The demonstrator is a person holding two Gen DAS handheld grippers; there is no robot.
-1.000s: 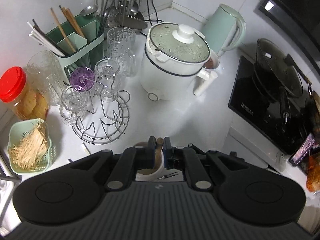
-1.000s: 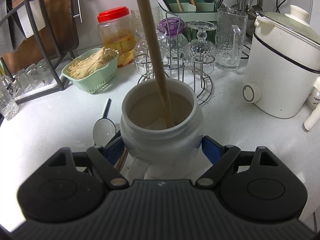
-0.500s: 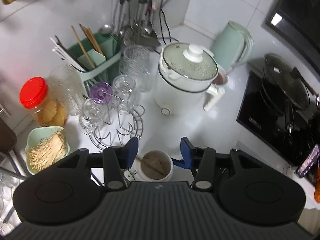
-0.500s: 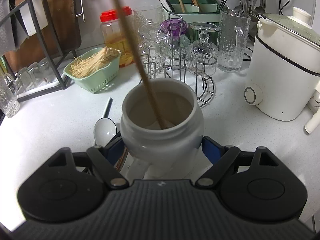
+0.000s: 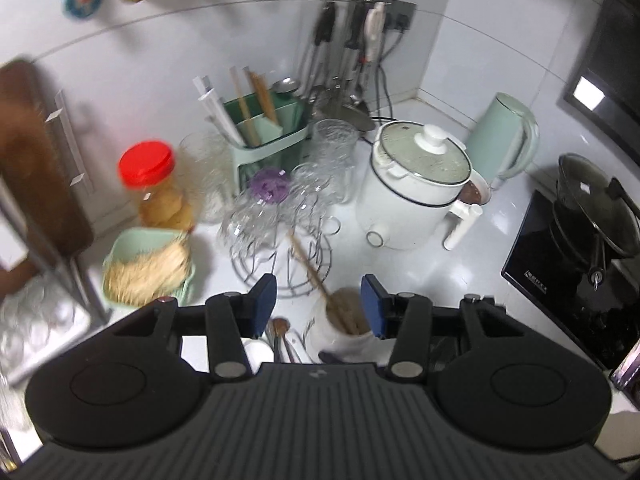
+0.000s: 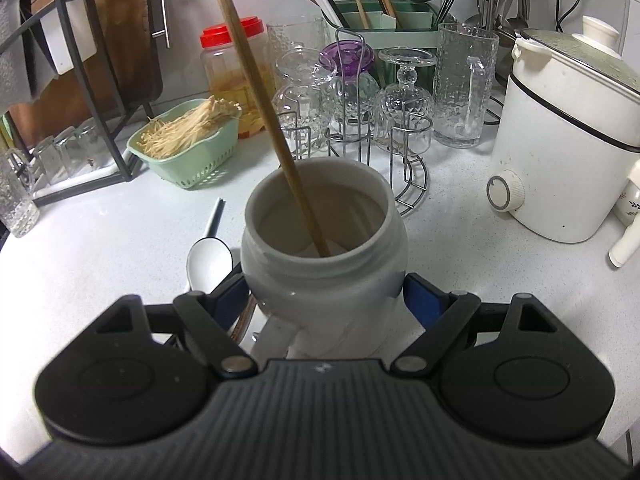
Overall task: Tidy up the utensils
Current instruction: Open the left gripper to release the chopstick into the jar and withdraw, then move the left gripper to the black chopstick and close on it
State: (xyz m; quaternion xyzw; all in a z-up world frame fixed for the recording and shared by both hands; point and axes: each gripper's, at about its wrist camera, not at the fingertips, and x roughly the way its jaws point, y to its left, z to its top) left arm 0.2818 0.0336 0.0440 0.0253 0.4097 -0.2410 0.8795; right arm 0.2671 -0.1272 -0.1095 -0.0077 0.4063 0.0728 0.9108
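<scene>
A white ceramic jar (image 6: pixel 324 276) stands on the counter between the fingers of my right gripper (image 6: pixel 324 300), which is shut on it. A wooden stick (image 6: pixel 268 116) leans in the jar, its top tilted to the upper left. My left gripper (image 5: pixel 318 306) is open and empty, high above the jar (image 5: pixel 344 328) and the stick (image 5: pixel 310 270). A white spoon (image 6: pixel 210 258) lies on the counter left of the jar. More utensils (image 5: pixel 280 332) lie beside the jar in the left wrist view.
Behind the jar stand a wire rack of upturned glasses (image 6: pixel 360 100), a green utensil caddy (image 6: pixel 384 20), a red-lidded jar (image 6: pixel 236 76) and a green basket of mushrooms (image 6: pixel 188 140). A white cooker (image 6: pixel 568 136) is at the right. A kettle (image 5: pixel 504 140) and stove (image 5: pixel 580 268) lie further right.
My left gripper let go of the wooden stick, opened and rose away. The stick now leans free in the jar. My right gripper has kept its hold on the jar.
</scene>
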